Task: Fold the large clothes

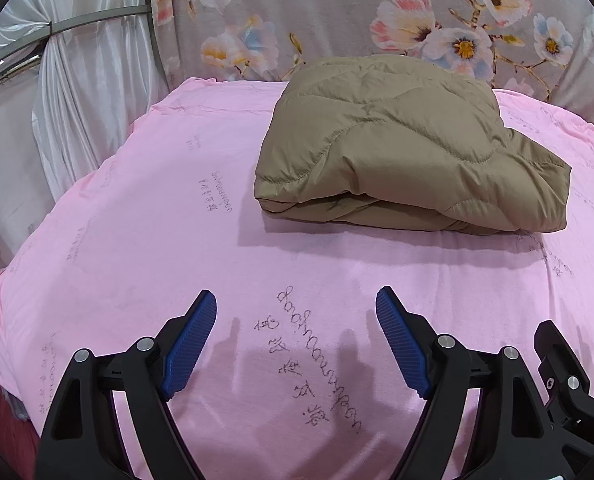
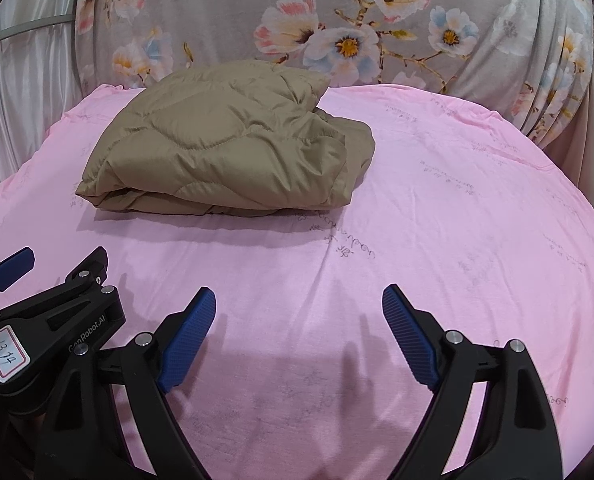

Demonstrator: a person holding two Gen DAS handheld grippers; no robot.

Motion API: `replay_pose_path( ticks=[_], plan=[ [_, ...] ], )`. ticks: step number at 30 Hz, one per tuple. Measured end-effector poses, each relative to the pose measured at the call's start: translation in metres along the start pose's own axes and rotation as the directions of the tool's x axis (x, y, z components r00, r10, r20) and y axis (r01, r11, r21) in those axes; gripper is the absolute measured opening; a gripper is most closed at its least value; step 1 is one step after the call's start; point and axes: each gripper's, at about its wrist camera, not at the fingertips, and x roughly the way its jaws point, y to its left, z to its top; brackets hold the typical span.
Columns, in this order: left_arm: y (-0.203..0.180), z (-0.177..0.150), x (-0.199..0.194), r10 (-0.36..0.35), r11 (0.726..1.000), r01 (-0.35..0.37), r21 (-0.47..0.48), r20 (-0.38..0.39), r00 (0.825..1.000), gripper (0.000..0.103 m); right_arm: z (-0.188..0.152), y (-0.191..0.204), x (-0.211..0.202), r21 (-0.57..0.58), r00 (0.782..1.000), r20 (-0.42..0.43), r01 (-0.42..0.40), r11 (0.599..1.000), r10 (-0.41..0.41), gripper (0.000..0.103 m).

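A folded tan quilted jacket (image 1: 413,148) lies on the pink sheet (image 1: 145,216), well ahead of the left gripper (image 1: 296,312) and right gripper (image 2: 299,312), both spread wide and empty.

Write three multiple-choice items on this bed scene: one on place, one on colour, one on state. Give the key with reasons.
1. Where does the folded tan quilted jacket lie?
A. on the pink sheet
B. on the floor
C. between the jaws

2. What colour are the ribbed pads on the gripper fingers?
A. red
B. blue
C. white

3. How do the left gripper and right gripper stand?
A. both clamped on cloth
B. one open, one shut
C. both open and empty

Key: 1 A, the bundle rests on the sheet beyond both grippers; 2 B, the pads are blue on black arms; 3 C, only bare sheet shows between each pair of fingers.
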Motion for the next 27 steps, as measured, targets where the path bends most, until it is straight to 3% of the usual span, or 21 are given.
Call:
replay_pose_path(
  ticks=[13, 27],
  plan=[
    [-0.0003, 0.0002, -0.0001, -0.002, 1.0, 0.002, 0.0, 0.0, 1.0, 0.078, 0.0009, 0.0004, 0.0001, -0.001, 1.0, 0.0, 0.001, 1.0, -0.001, 0.083],
    [-0.0006, -0.0008, 0.0029, -0.014, 1.0, 0.014, 0.005, 0.003, 1.0, 0.066, -0.0006, 0.0018, 0.0002, -0.013, 1.0, 0.004, 0.003, 1.0, -0.003, 0.083]
  ],
)
